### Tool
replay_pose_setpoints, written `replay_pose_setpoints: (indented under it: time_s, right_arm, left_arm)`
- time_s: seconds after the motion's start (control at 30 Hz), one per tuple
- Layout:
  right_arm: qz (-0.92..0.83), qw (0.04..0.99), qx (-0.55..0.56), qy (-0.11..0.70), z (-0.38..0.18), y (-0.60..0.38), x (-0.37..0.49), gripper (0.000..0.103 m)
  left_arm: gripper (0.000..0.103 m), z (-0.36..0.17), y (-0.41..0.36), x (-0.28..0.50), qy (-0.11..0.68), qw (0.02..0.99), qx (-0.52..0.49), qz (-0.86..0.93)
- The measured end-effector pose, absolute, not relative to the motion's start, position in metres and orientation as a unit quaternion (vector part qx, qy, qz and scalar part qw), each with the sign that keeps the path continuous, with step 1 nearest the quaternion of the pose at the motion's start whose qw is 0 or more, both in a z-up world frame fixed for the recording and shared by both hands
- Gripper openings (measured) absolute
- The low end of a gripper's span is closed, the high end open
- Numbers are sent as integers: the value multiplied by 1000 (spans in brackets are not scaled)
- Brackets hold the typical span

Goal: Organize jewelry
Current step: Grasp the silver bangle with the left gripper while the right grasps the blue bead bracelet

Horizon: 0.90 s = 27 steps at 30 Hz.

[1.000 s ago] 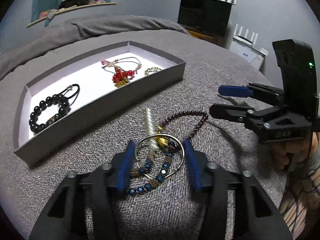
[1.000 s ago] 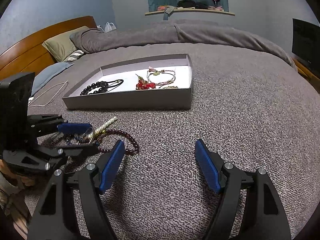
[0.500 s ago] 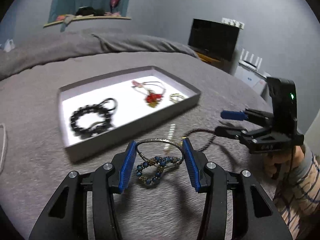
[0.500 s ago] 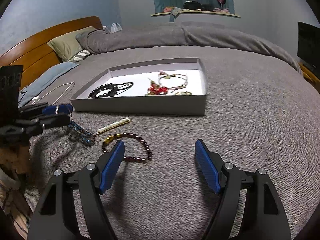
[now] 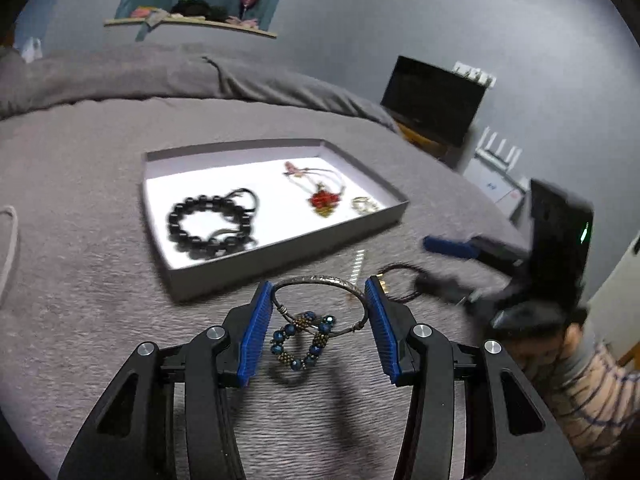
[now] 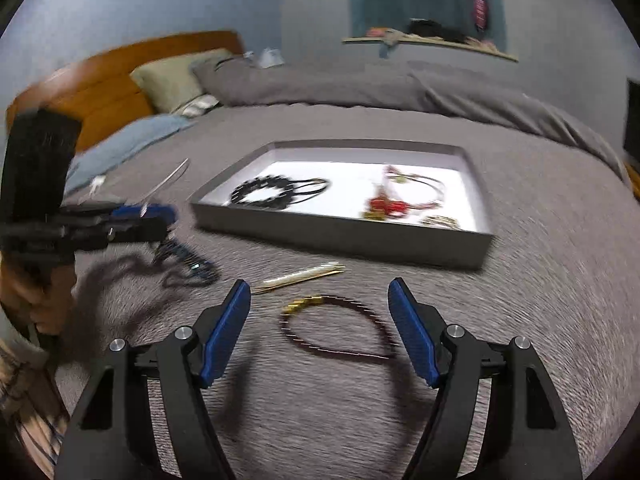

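One silver bangle (image 5: 320, 300) with blue beads, lifted off the bedspread (image 5: 80, 300) since a second ago, is hanging clamped in the left gripper (image 5: 319, 330), heading traywards (image 5: 280, 258); the right gripper (image 6: 320, 330) is hovering empty, wide-open, over the dark-red bracelet (image 6: 340, 332).

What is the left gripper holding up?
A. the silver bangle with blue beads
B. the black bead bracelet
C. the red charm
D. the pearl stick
A: the left gripper pinches the silver bangle with blue beads between its blue pads, lifted off the grey blanket.
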State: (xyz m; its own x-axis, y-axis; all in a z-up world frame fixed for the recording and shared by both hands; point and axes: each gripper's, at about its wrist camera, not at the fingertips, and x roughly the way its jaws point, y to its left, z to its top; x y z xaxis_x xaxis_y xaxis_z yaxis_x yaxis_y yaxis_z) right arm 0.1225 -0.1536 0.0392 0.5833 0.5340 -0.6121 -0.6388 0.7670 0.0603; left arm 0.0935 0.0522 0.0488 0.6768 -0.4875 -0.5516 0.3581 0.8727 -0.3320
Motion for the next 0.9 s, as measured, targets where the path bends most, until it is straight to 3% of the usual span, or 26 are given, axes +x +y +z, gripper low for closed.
replay_pose_setpoints:
  time_s: [0.13,0.27,0.37,0.43,0.5,0.57,0.9]
  right_arm:
    - [360,869,-128,316,31,-123,113,65]
    - [376,857,-159,314,25,-101,108,45]
    - [387,849,-155,325,23,-91,112,44]
    - [401,843,-146,328,23,-86,115,35]
    - [409,837,-142,334,22,-82,117,16]
    - [415,832,-140,340,21,-80,118,8]
    - [375,866,-79,322,33,-113,128,8]
  left_arm:
    - [49,50,48,95,327,906,-111,-246]
    - [49,51,44,95,325,903,-116,-257]
    - [49,52,43,95,324,900,-123,-264]
    - [49,52,43,94,324,900,-121,-265]
    - [49,52,43,93,325,900,-122,-265]
    - [49,51,44,93,326,900,-120,-264]
    - [49,38,43,95,354,901,-88,-235]
